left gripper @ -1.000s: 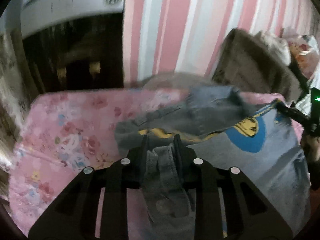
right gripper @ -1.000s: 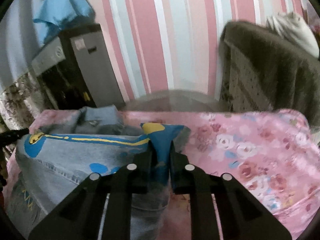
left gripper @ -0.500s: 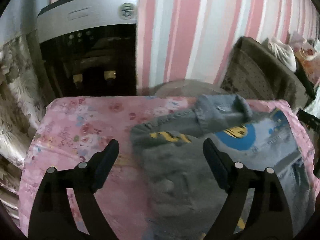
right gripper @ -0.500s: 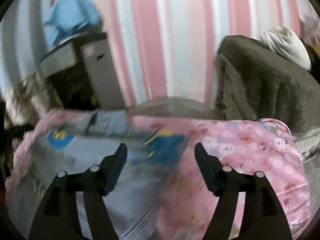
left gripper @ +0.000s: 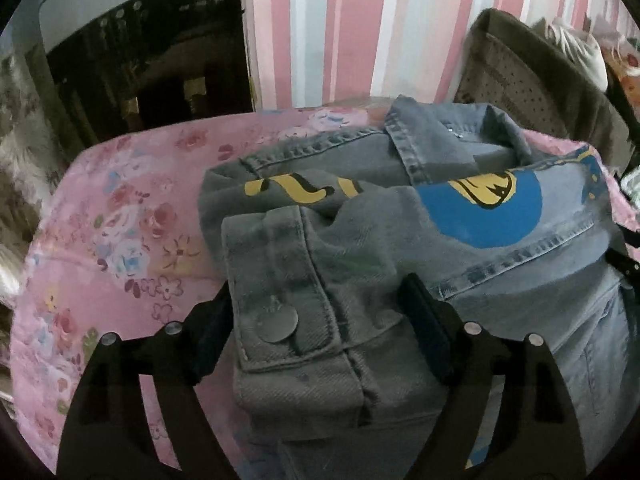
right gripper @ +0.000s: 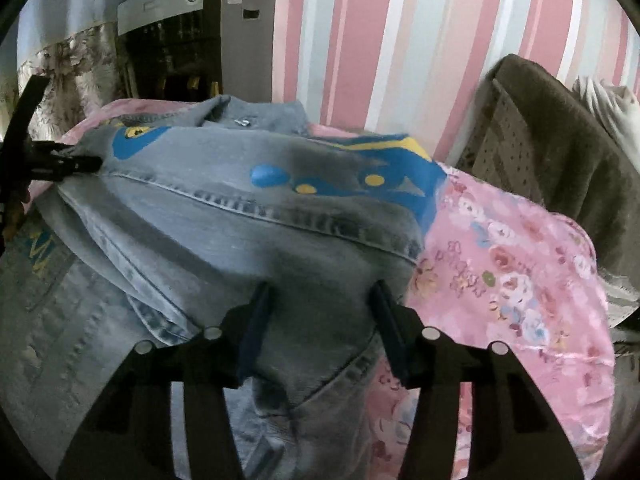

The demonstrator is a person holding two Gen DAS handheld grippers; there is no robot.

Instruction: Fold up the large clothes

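On the pink floral bedspread (left gripper: pixel 120 216), a denim jacket (left gripper: pixel 500 280) lies collar toward the striped wall. The left gripper (left gripper: pixel 320 304) straddles its folded cuff (left gripper: pixel 280 292), fingers spread; the right gripper (right gripper: pixel 320 308), fingers just narrowing, straddles loose denim unpinched.

Denim jacket (left gripper: pixel 500 280) btm cut off by frame; hem not visible.
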